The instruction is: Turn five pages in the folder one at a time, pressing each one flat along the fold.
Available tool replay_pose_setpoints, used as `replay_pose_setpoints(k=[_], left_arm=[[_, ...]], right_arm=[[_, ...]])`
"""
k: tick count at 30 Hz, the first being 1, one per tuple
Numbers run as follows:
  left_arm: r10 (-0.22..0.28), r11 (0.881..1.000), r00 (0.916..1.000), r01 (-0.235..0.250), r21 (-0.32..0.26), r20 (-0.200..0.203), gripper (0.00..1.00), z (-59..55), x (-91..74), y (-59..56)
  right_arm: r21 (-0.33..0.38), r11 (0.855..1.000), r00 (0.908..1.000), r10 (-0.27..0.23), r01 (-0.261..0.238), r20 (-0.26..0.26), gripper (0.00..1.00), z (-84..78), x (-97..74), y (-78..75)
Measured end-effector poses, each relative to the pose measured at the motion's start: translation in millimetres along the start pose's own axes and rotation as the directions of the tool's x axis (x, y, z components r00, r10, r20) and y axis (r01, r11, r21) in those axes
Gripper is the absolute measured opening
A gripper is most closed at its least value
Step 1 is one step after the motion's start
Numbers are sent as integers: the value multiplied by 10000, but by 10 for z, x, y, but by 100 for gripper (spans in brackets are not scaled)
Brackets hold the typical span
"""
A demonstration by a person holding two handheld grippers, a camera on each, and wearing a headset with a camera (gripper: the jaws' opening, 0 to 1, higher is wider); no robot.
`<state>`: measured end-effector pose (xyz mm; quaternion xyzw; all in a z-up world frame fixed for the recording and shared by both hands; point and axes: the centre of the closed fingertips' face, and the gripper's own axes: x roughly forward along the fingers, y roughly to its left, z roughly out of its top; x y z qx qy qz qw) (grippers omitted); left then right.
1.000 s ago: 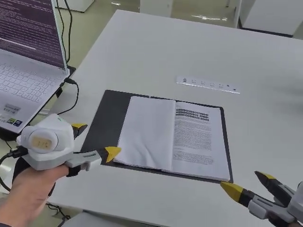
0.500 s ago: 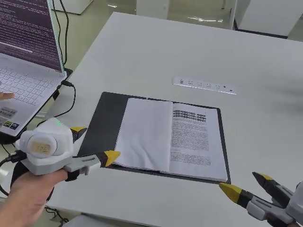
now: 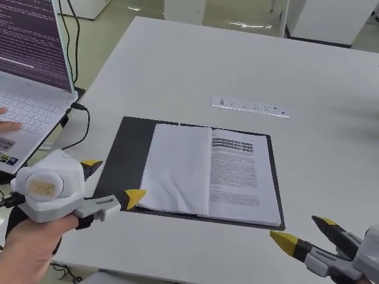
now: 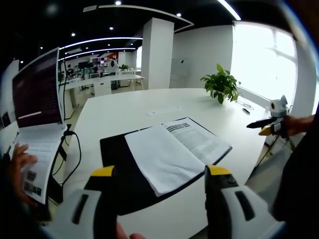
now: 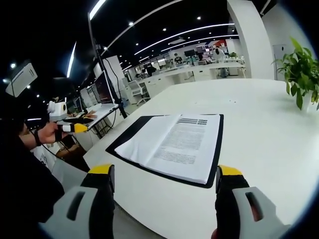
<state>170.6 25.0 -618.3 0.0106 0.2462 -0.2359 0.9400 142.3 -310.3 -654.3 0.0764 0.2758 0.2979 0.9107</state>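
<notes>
Seeing the open black folder (image 3: 131, 160) flat on the white table (image 3: 195, 65), between our left gripper (image 3: 112, 180) and right gripper (image 3: 304, 232), both jaws wide and empty. We judge the printed white paper page (image 3: 237, 171) thin, floppy, crease-prone: pinch its outer right edge lightly

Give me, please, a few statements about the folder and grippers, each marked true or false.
1. The folder lies open on the table. True.
2. The left gripper is shut on a page. False: its fingers stand open, holding nothing.
3. The printed page lies right of the fold in the head view. True.
4. The right gripper presses on the fold. False: it is open, off the folder by its near right corner.
5. The laptop is closed. False: it is open, screen lit.
</notes>
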Motion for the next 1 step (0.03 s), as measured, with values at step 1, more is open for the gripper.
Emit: replay_pose_setpoints(k=[1], left_arm=[[2, 10000, 10000, -2, -33, 16, 71, -3, -5, 8]], right_arm=[[-31, 10000, 10000, -20, 20, -25, 84, -10, -8, -1]])
